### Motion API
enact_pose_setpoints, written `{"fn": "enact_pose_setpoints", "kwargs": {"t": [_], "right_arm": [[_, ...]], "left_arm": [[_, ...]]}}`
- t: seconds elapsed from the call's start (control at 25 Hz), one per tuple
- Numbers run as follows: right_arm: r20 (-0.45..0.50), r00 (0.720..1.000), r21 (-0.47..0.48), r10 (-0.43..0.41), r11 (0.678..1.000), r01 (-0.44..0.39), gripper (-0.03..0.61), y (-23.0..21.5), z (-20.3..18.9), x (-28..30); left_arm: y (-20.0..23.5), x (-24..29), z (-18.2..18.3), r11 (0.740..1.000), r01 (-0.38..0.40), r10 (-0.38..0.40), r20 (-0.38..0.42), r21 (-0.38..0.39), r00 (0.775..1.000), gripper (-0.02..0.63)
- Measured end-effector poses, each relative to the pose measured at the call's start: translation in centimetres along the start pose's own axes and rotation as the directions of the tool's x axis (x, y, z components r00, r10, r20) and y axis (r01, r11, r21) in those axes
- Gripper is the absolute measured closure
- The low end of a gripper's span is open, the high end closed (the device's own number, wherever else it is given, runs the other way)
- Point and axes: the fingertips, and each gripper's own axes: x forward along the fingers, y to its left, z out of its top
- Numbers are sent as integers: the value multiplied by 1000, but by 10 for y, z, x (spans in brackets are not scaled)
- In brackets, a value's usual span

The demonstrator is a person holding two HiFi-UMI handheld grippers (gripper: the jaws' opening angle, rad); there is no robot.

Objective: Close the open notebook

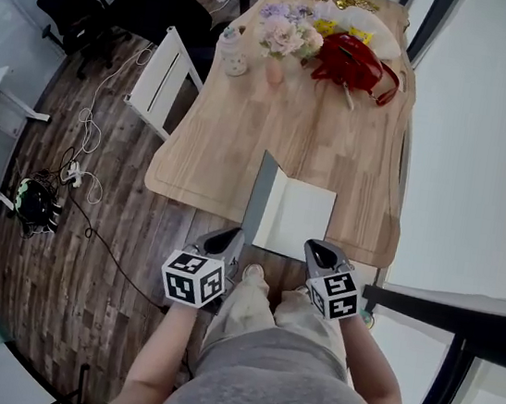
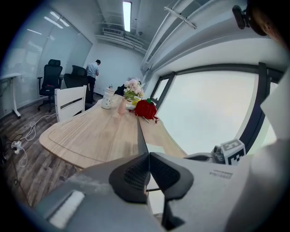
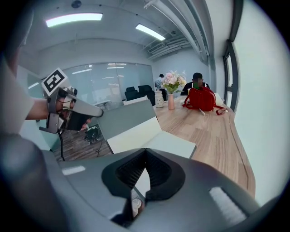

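The notebook (image 1: pixel 303 215) lies open at the near edge of the wooden table (image 1: pixel 242 148), with its grey left cover (image 1: pixel 259 197) standing upright. My left gripper (image 1: pixel 229 238) is shut on the cover's near edge. The left gripper view shows that cover (image 2: pixel 141 132) edge-on, rising from the closed jaws (image 2: pixel 147 156). In the right gripper view the left gripper (image 3: pixel 100 113) pinches the grey cover (image 3: pixel 129 118) at its corner. My right gripper (image 1: pixel 314 247) sits at the white page's near edge with its jaws closed (image 3: pixel 145 152). A strip of white page (image 3: pixel 170 144) shows between its pads.
At the table's far end are a red bag (image 1: pixel 352 63), a vase of flowers (image 1: pixel 281 37) and a white jar (image 1: pixel 232 53). A white chair (image 1: pixel 162 81) stands at the left side. Cables and a power strip (image 1: pixel 74 176) lie on the floor. A window wall runs along the right.
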Motion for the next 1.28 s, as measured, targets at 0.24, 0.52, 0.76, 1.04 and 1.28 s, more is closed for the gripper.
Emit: {"fn": "enact_pose_setpoints", "kwargs": {"t": [0.24,0.52,0.76,1.04,1.28], "right_arm": [[15,999,-23,30,999,-30,575,-17,-2,-23],[39,997,-28,60,998,-59,575,-32,-2,-40],[38,996,-34,80,996,-79,575,-44,-9,-50],[46,994,-29,97,995,-96,575,-54,-14,-59],[52,993,-22,103,995,-102,575,-65,-21,-71]], "left_arm": [[-30,8,-1,999,-34,34,26,22,999,600],[-65,21,-6,997,-49,47,30,60,998,600],[-90,38,-19,996,-53,52,20,72,998,600],[-112,60,-38,993,-49,50,-8,107,999,598],[-126,81,-58,987,-56,66,-57,150,996,598]]}}
